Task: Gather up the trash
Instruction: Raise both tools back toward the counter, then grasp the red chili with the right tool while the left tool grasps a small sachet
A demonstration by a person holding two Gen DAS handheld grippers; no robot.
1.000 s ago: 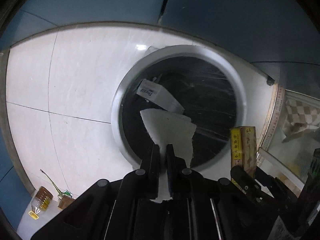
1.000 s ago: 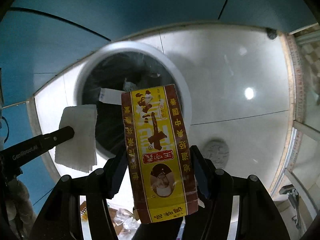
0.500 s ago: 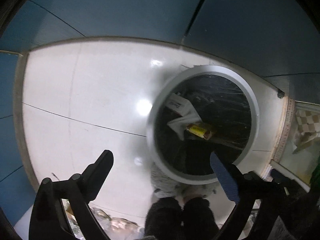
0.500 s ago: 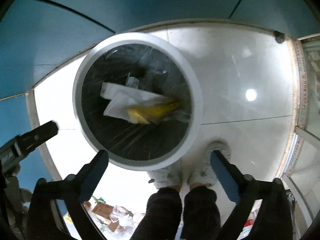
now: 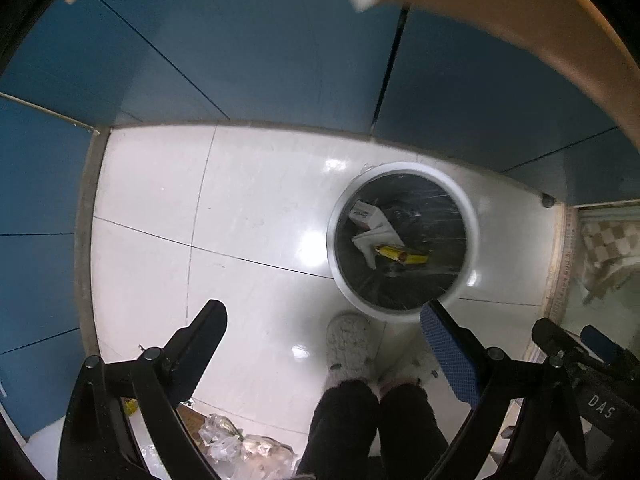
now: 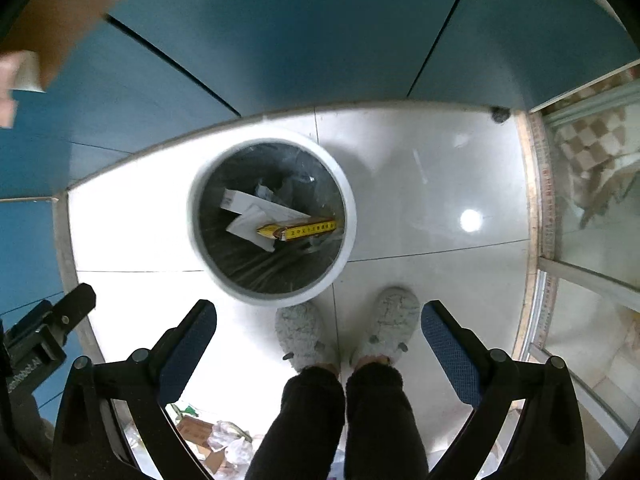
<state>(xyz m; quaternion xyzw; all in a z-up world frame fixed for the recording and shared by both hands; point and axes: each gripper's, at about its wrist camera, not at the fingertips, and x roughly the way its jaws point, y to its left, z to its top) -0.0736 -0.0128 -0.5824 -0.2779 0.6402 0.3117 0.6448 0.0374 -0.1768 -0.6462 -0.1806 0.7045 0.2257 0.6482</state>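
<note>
A round white-rimmed trash bin (image 5: 474,240) (image 6: 350,216) with a black liner stands on the white tiled floor. Inside it lie a yellow and brown carton (image 5: 394,254) (image 6: 298,230), a white tissue (image 5: 370,240) (image 6: 250,226) and a white box (image 5: 362,212) (image 6: 232,202). My left gripper (image 5: 324,320) is open and empty, high above the floor to the left of the bin. My right gripper (image 6: 318,320) is open and empty, above the person's slippers in front of the bin.
The person's legs and grey slippers (image 6: 386,322) stand by the bin. Loose wrappers and scraps (image 5: 240,446) (image 6: 216,438) lie on a surface at the bottom. Blue wall panels (image 6: 320,32) are behind, a glass door (image 6: 592,248) at right. A tan table edge (image 5: 520,8) is at top.
Both grippers opened and dropped the tissue and the carton into the bin. Both have since risen, so the bin looks smaller and the table edge shows at the top.
</note>
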